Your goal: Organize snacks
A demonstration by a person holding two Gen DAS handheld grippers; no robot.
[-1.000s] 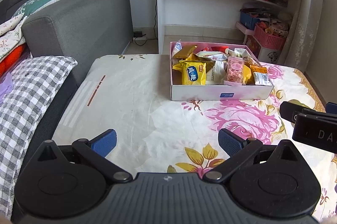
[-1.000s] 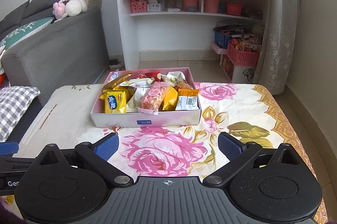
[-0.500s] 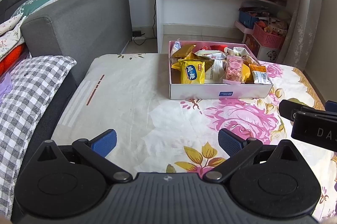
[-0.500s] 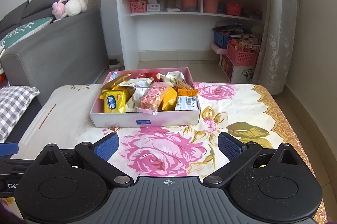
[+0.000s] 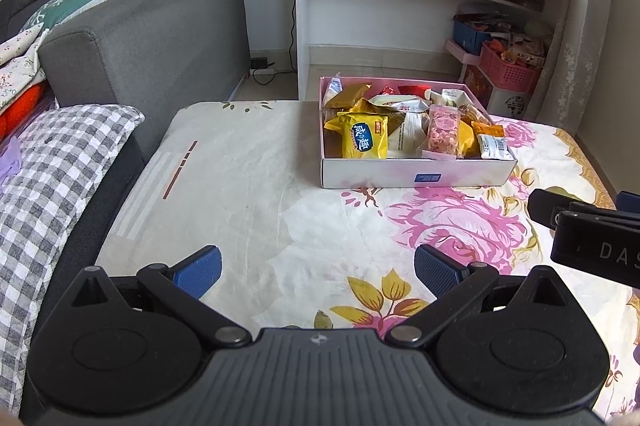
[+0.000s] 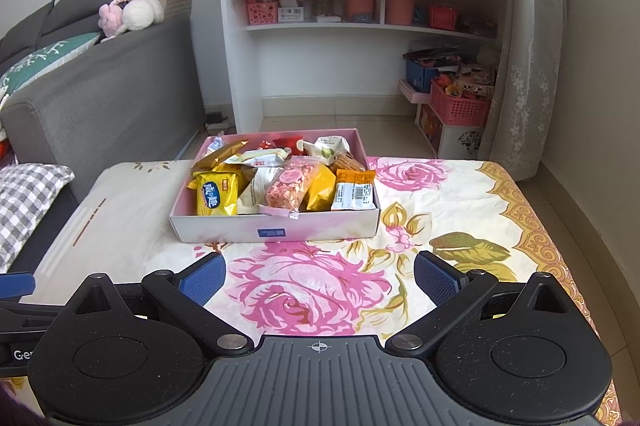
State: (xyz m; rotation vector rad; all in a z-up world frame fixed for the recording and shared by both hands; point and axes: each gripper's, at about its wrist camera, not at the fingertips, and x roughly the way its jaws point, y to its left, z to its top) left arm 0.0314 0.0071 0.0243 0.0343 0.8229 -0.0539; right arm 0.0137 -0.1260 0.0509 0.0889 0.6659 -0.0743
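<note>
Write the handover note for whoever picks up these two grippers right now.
Left gripper: open, empty, held over the flowered cloth, short of the box.
Right gripper: open, empty, in front of the box's near wall.
Snack box: white-and-pink, open, on the cloth; packets piled loosely inside, including a yellow packet with a blue label, a pink-speckled bag and an orange-and-white packet.
Done: no snack is gripped, and none lies on the cloth outside the box.
Left: the sorting itself; either gripper could reach in first.
</note>
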